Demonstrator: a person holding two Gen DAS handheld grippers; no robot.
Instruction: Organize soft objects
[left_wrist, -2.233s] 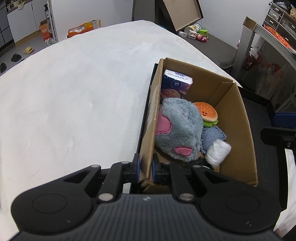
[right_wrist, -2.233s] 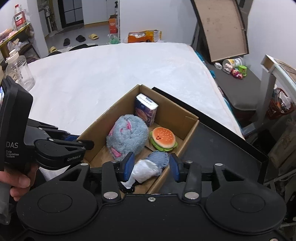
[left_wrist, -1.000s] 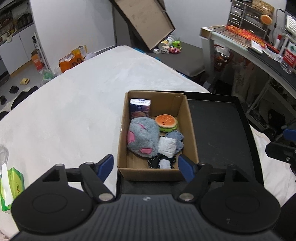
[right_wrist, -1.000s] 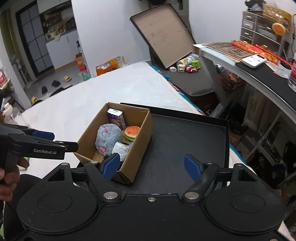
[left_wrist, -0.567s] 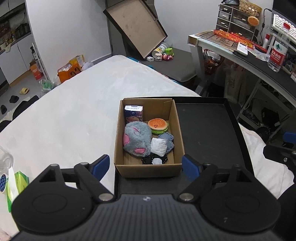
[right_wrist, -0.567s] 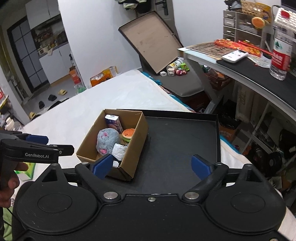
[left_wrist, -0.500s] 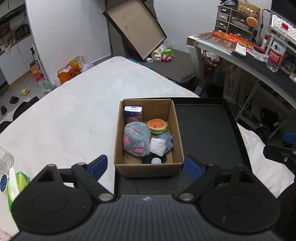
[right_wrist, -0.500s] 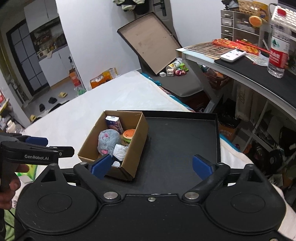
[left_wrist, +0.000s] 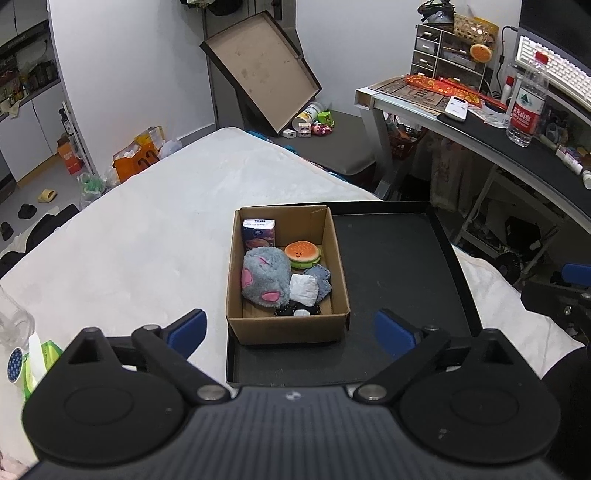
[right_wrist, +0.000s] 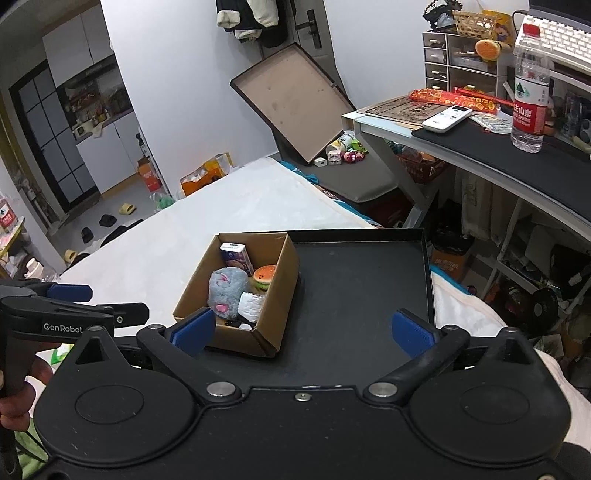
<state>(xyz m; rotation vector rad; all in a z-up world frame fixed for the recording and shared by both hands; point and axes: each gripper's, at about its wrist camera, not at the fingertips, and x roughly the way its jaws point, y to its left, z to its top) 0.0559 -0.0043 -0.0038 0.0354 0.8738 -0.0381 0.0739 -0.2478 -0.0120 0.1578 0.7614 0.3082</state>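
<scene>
**Soft toys packed in the box, both grippers empty**

Left wrist view: The left gripper has its jaws spread wide, and they have just been opening. Nothing is between them. The box sits in the left part of a black tray on the bed. Inside lie a grey plush, a burger toy, a white bundle, a blue cloth and a small carton. They are packed close so they all fit.

Right wrist view: The right gripper also has jaws spread wide, just opened, holding nothing. It hangs over the tray, with the box beside its left jaw. The sorting looks nearly done or done.
</scene>
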